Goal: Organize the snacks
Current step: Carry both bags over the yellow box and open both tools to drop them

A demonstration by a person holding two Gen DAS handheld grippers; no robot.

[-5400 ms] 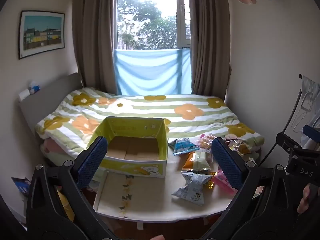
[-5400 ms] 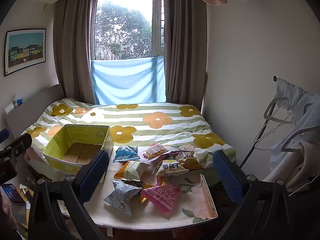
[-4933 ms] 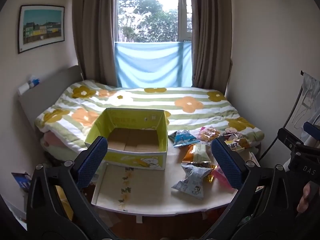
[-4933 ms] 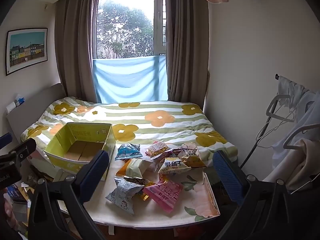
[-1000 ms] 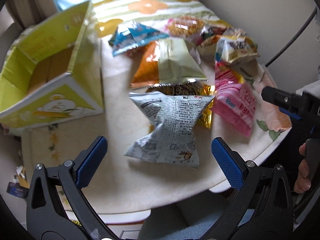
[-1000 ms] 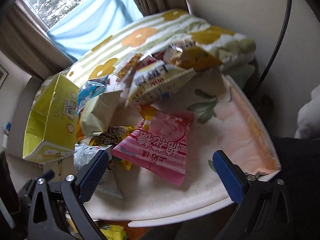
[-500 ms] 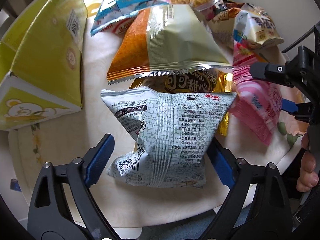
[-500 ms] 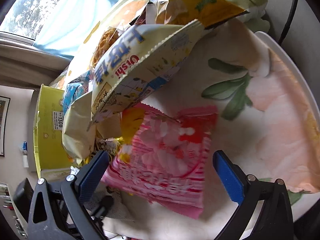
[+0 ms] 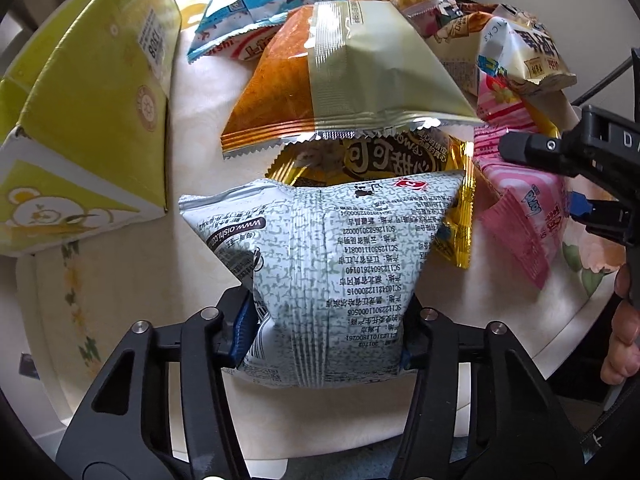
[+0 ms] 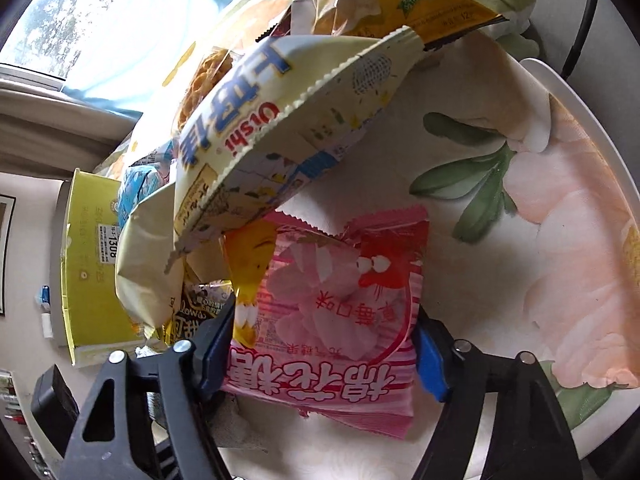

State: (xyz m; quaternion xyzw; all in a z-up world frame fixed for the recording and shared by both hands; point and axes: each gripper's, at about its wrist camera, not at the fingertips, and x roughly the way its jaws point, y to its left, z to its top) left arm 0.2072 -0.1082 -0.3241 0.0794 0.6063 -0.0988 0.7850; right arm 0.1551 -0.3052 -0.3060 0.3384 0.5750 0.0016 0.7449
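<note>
Gripping two snacks at once. Left gripper (image 9: 324, 340) jaws just closing, now clamping the grey bag (image 9: 320, 264), lying on the counter (image 9: 120, 280) right of the yellow box (image 9: 88, 128). Right gripper (image 10: 324, 344) jaws just closing too, pressing the pink bag (image 10: 332, 312), further right of the box. Both bags resting on the counter, not yet lifted. Next, probably: lifting clear of the pile, carrying left, releasing over the box opening.
</note>
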